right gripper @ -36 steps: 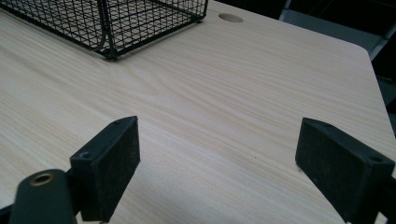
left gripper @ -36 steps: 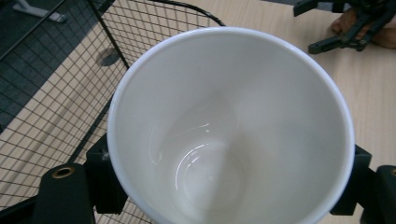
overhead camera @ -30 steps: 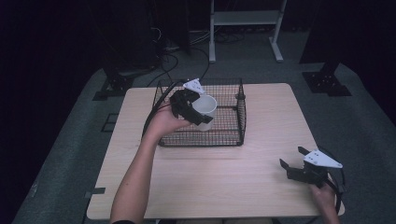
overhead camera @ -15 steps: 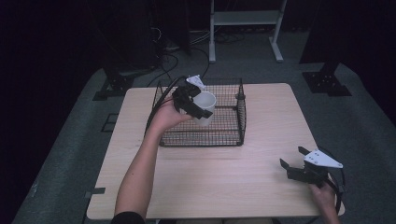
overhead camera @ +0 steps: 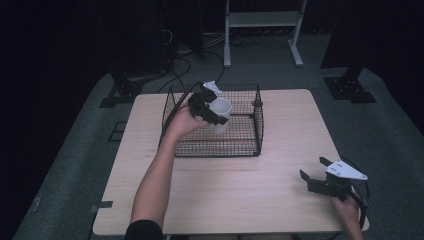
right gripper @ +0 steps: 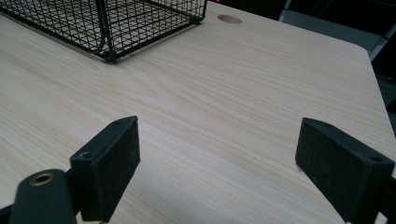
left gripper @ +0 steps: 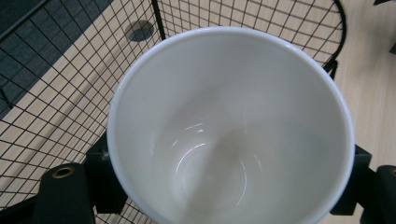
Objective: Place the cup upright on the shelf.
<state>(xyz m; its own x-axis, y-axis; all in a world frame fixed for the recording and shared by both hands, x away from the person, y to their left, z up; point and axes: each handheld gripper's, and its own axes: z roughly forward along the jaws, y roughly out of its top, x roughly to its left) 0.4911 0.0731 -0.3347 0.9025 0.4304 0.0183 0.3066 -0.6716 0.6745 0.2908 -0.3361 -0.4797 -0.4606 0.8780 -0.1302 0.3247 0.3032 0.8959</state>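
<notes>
white mug (left gripper: 229, 126) looks empty inside from the left tongs' (left gripper: 229, 186) view.

The cup (left gripper: 229, 126) looks like glazed white ceramic, smooth and glossy, with light glinting inside. The basket (overhead camera: 240, 145) is thin black wire mesh, metal by its look. The table (overhead camera: 280, 200) is pale wood-grain laminate, smooth and matt. The right gripper (right gripper: 219, 172) has matt black pads (right gripper: 343, 170), slightly rough.
</notes>
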